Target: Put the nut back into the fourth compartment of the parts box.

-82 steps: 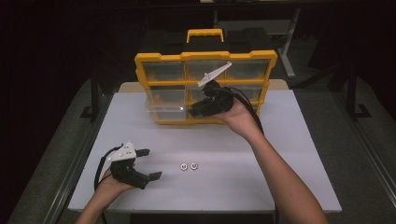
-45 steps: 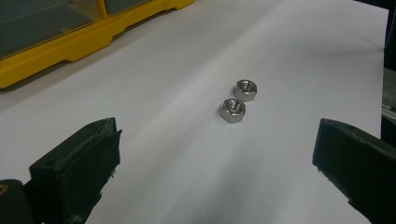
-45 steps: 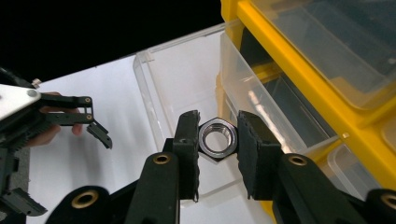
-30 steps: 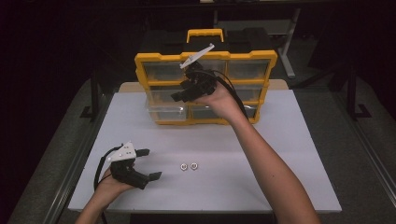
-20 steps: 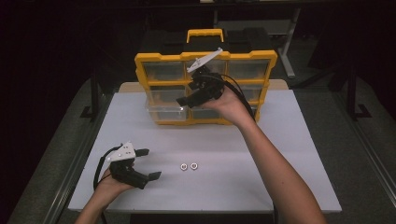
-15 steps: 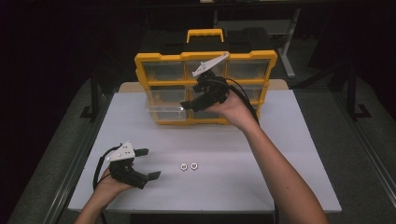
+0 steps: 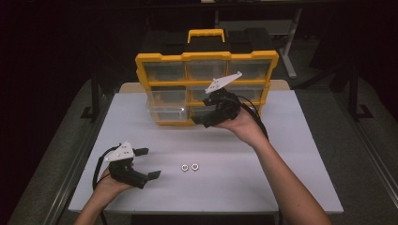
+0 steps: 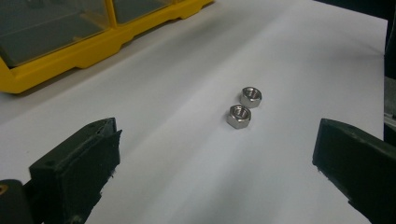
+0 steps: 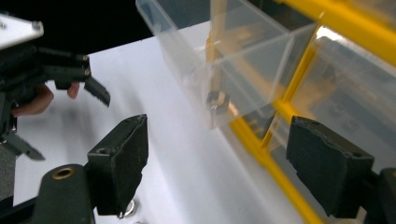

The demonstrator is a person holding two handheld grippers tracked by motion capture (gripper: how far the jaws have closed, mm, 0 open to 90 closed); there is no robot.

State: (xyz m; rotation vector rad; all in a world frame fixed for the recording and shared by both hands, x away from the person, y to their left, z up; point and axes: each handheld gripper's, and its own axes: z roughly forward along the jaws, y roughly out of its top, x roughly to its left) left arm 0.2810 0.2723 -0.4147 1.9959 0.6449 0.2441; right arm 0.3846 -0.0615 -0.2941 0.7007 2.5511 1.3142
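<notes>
We judge the two small steel hex nuts point(image 8: 244, 107) light, hard, slippery; grab across flats. Both grippers, left point(image 7: 143, 163) & right point(image 7: 199, 112), gape empty.

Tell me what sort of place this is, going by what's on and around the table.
Probably a workshop or lab bench set up for sorting small hardware. A yellow plastic parts organiser with clear drawers stands on a white table, two small steel hex nuts lie loose, and dark metal stands flank the table.
</notes>
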